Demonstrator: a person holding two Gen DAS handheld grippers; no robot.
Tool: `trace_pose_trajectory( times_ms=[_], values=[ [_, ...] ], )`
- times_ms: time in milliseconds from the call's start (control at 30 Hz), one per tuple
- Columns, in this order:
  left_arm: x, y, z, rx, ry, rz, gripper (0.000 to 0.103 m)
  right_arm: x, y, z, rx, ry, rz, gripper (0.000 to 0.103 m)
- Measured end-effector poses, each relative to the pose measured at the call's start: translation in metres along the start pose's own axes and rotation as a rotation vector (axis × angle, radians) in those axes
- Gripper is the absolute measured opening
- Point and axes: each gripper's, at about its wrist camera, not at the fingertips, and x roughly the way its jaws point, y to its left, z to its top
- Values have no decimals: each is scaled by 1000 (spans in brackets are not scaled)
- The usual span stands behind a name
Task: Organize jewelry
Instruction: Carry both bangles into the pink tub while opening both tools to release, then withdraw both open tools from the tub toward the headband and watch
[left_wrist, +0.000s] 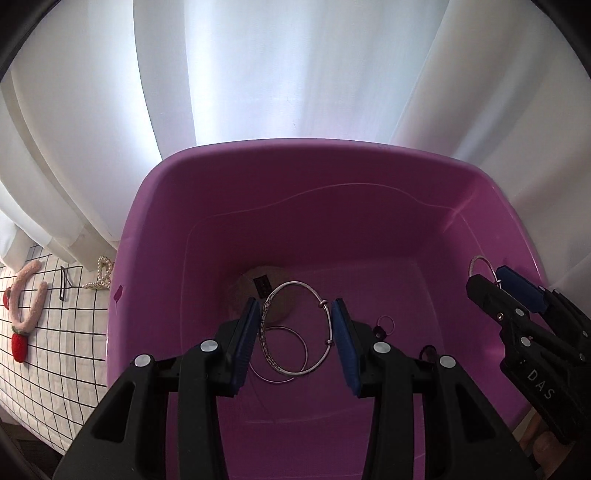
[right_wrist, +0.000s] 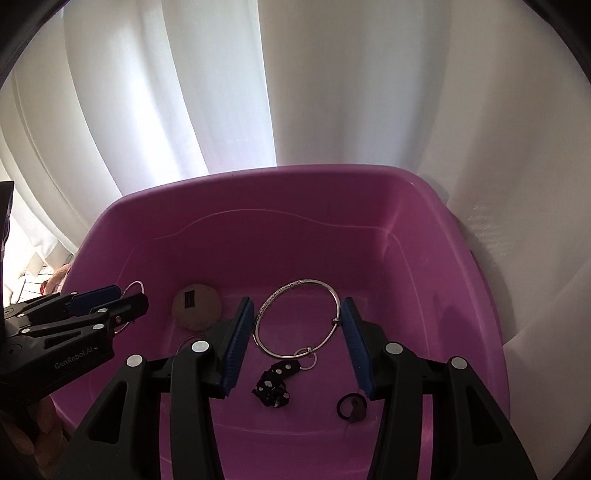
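A purple tub (left_wrist: 229, 192) (right_wrist: 258, 192) holds jewelry. A silver bangle (left_wrist: 321, 306) (right_wrist: 332, 291) lies on its floor, over a thinner ring (left_wrist: 258, 373) in the left wrist view. A round beige disc (right_wrist: 197, 306) (left_wrist: 245, 286), a black dotted scrunchie (right_wrist: 275, 386) and a black hair tie (right_wrist: 351, 406) lie nearby. In each wrist view that camera's own gripper (left_wrist: 295, 347) (right_wrist: 297, 343) hangs open and empty over the tub floor. The other gripper enters at the side (left_wrist: 493, 282) (right_wrist: 127, 295), looking shut on a thin silver ring (left_wrist: 480, 264) (right_wrist: 135, 286).
White curtains (left_wrist: 258, 74) hang behind the tub. Left of the tub, a white grid-pattern cloth (left_wrist: 55, 350) carries a pink felt hair clip with a strawberry (left_wrist: 22, 314), a black clip (left_wrist: 66, 284) and a pearl claw clip (left_wrist: 101, 275).
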Motion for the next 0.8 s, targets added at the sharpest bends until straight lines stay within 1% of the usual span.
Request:
trace_pose_trajectory(
  times_ms=[33,167,267,300,367,400,433,467,500,600,800],
  values=[
    [1,0,1,0,6,12,40,4,0,0,-1,17,4,47],
    [9,6,2,-30,64,13,40,15,0,0,-10,57,12,47],
    [12,8,3,-36,91,17,41,16,0,0,-16,59,13,47],
    [12,7,3,-32,92,26,43,16,0,0,-15,64,15,47],
    [10,7,3,-27,85,35,57,16,0,0,-12,60,9,49],
    [7,6,3,-25,72,31,69,15,1,-1,-15,61,9,54],
    [5,5,3,-20,58,42,76,15,2,-1,-18,58,10,57],
    [2,4,3,-18,41,54,82,14,2,-1,-21,54,7,58],
    [0,4,3,-15,31,61,82,14,3,-1,-25,54,8,58],
    [1,3,2,-23,46,52,82,15,5,-1,-27,55,6,58],
    [-1,4,4,-41,49,56,82,14,8,-2,-32,56,3,58]
  ],
)
